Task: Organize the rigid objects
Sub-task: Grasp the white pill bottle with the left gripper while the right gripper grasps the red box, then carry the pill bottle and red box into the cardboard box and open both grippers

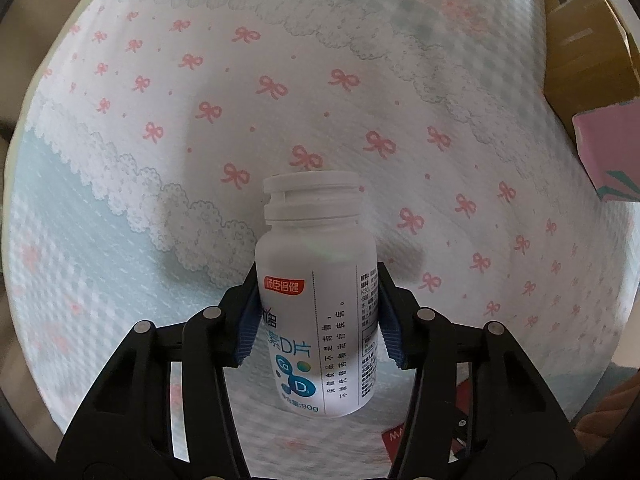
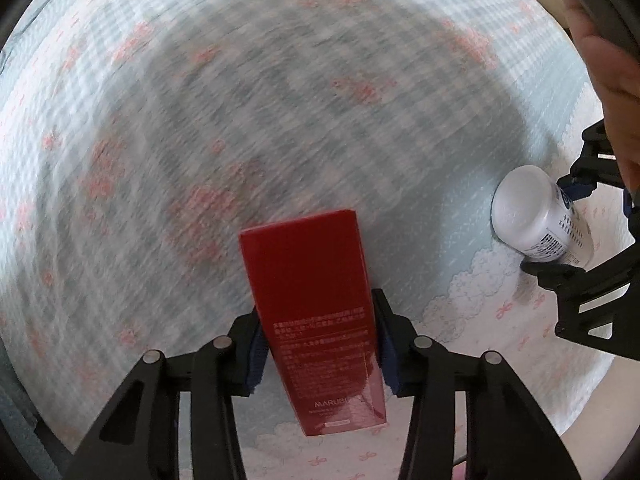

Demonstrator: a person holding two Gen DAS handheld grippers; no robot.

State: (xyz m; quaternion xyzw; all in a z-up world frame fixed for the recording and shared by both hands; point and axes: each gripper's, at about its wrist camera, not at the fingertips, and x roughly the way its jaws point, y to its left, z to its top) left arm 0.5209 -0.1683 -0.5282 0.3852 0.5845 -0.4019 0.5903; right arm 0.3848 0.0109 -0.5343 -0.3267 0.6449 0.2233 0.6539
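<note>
Your left gripper is clamped on a white calcium-and-vitamin-D tablet bottle, low in the frame's centre, above a bow-print quilt. Your right gripper is clamped on a red carton, also lower centre. Cardboard boxes sit at the upper right. Both items are lifted but neither is placed, so sorting looks early.

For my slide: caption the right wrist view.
Right gripper clamps a red MARUBI box; left gripper's white supplement bottle alongside.
</note>
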